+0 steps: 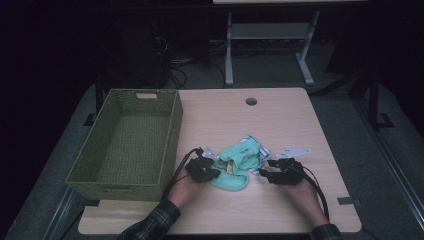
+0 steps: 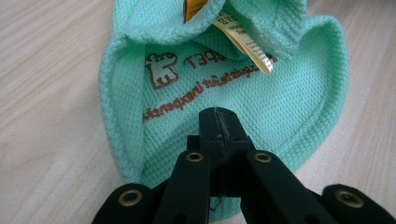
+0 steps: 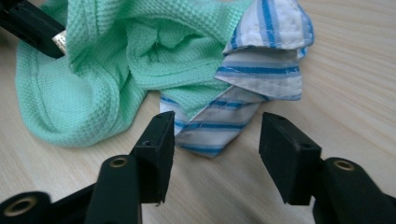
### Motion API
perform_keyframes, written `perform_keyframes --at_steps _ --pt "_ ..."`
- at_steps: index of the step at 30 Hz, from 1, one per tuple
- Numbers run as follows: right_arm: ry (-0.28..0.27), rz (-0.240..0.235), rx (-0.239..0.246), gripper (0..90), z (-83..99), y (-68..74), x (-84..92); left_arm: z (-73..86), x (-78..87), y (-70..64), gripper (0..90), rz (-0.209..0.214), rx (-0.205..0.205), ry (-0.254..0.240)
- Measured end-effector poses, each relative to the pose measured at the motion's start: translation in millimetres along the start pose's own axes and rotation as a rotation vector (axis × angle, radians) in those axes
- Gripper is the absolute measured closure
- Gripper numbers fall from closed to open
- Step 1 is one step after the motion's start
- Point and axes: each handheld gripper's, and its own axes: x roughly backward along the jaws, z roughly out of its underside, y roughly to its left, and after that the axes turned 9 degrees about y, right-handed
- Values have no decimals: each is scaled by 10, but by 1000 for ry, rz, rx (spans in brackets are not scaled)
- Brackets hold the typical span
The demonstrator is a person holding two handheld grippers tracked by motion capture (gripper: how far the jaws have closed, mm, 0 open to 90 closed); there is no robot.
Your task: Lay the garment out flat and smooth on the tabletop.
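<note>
Here the left gripper (image 1: 212, 172) is pinched closed on the near edge of the mint green cloth (image 1: 235, 170), which lies crumpled in the middle of the table (image 1: 280, 120), right of the green basket (image 1: 150, 120). The right gripper (image 3: 215, 137) stands half open and holds nothing; the striped collar corner (image 3: 215, 133) lies between its jaws. To grip well, it should probably go a little forward, so the pads close on the collar only, not on the table.

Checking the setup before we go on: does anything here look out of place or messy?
The mint-green garment lies crumpled, its inside with printed label and tags turned up, striped trim bunched at one side. The green basket beside it holds nothing.
</note>
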Motion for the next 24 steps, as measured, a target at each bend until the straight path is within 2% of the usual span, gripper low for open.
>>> perform_keyframes --at_steps 5,9,10,11,15,17,18,22,23,24 --pt "3 -2 2 503 -4 14 -28 0 1 17 895 15 6 0" --pt "13 1 7 564 -2 37 -63 1 0 11 895 11 7 -1" --pt "16 9 22 583 0 38 -69 0 -1 7 895 9 8 -2" --pt "13 16 21 609 0 54 -71 -1 -2 6 895 7 7 -2" --pt "11 62 65 746 7 68 -72 -4 1 8 895 8 0 3" --pt "11 57 72 856 8 62 -72 -4 0 17 895 15 0 2" --pt "10 55 73 878 7 60 -73 -4 1 18 895 16 0 3" --pt "16 49 69 892 -15 34 -83 -5 1 20 895 18 -2 4" --pt "17 45 64 884 -17 22 -82 -5 1 23 895 20 -1 4" --pt "17 43 56 836 -18 16 -78 -5 2 23 895 19 0 4"
